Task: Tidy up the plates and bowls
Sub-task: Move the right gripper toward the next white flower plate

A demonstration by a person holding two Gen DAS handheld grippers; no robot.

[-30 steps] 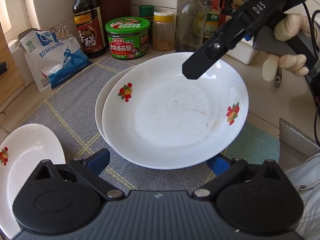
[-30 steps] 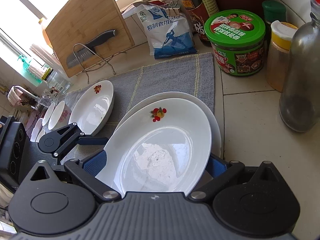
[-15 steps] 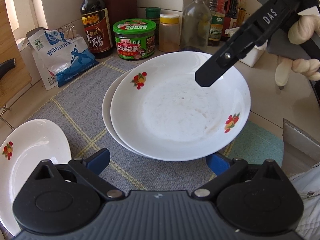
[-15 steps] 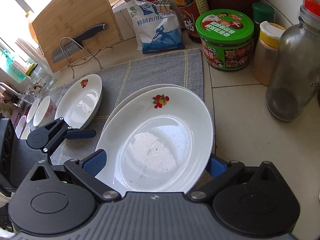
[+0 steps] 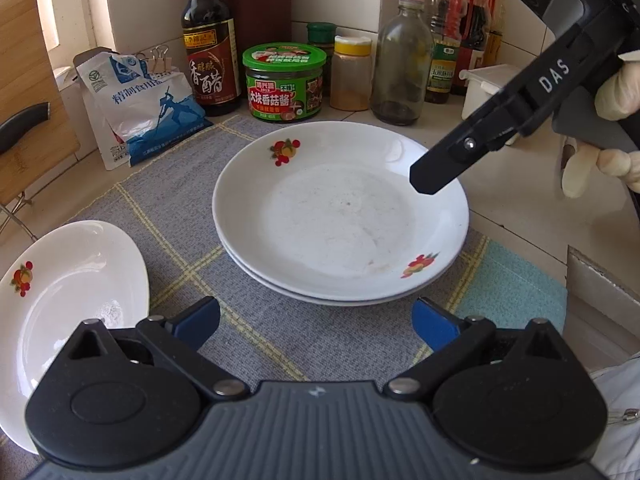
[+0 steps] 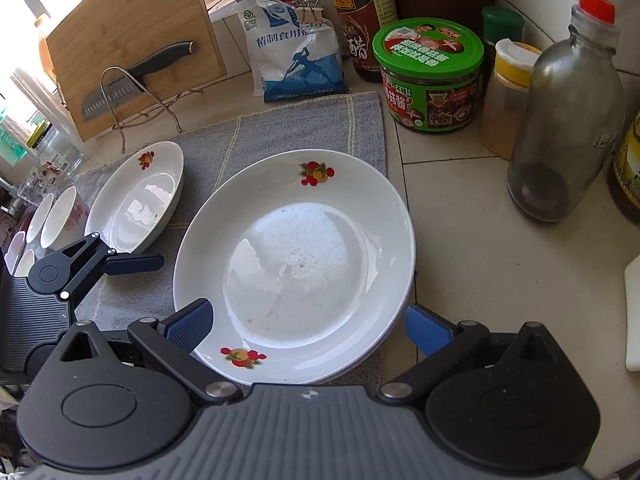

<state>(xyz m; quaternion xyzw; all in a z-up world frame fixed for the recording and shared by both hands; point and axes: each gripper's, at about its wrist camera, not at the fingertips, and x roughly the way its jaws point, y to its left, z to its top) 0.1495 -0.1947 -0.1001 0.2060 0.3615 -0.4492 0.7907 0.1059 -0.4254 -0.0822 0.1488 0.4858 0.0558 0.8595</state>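
Two white plates with fruit prints lie stacked on a grey mat; the top plate [image 5: 340, 220] shows in the left wrist view and in the right wrist view [image 6: 296, 264]. The plate under it [image 5: 280, 284] shows only as a rim. A third white plate [image 5: 68, 304] lies to the left, also in the right wrist view [image 6: 136, 200]. My left gripper [image 5: 316, 320] is open, just short of the stack's near rim. My right gripper [image 6: 308, 326] is open, its blue pads either side of the stack's edge and apart from it. One right finger [image 5: 448, 164] hovers over the far rim.
Sauce bottles [image 5: 208, 40], a green-lidded jar [image 5: 284, 80], a glass bottle [image 6: 564, 120] and a salt bag [image 5: 140, 108] line the back wall. A cutting board with a knife [image 6: 132, 60] stands left. Small bowls [image 6: 60, 216] sit at far left. The grey mat [image 5: 168, 208] covers the counter.
The top plate has come down from a tilt and now lies flat, centred on the lower plate. Both grippers have drawn back from its rim and stand open.
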